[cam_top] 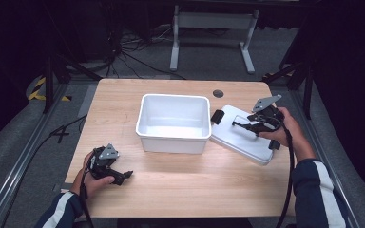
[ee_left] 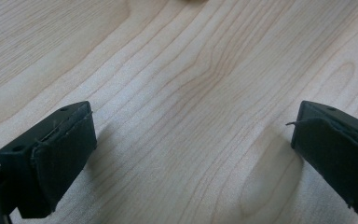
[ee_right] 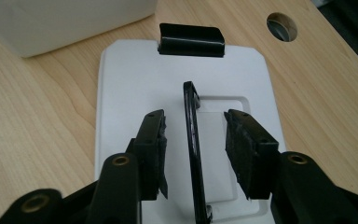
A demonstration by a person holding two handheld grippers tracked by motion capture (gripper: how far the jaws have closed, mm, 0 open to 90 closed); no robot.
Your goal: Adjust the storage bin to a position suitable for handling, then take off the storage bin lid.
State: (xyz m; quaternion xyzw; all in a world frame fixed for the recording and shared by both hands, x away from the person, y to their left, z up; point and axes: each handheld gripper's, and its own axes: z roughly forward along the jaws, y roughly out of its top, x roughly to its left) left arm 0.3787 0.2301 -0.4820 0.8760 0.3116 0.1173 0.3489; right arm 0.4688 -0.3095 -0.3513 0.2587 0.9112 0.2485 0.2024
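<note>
no readable text, labels, brands or numbers anywhere

White tub (cam_top: 173, 123), white lid (ee_right: 168, 84) (black handle (ee_right: 192, 135)), pale wood-grain table (cam_top: 123, 95).

The high view looks down from above on the whole table (cam_top: 171, 190). The left gripper view sits very near bare wood. The right gripper view looks closely along the white lid (ee_right: 130, 74), which the high view shows too.

Probably a lab or recording studio: black curtains (cam_top: 347, 42), floor cables (cam_top: 138, 42), bare wooden table (cam_top: 180, 190).
</note>
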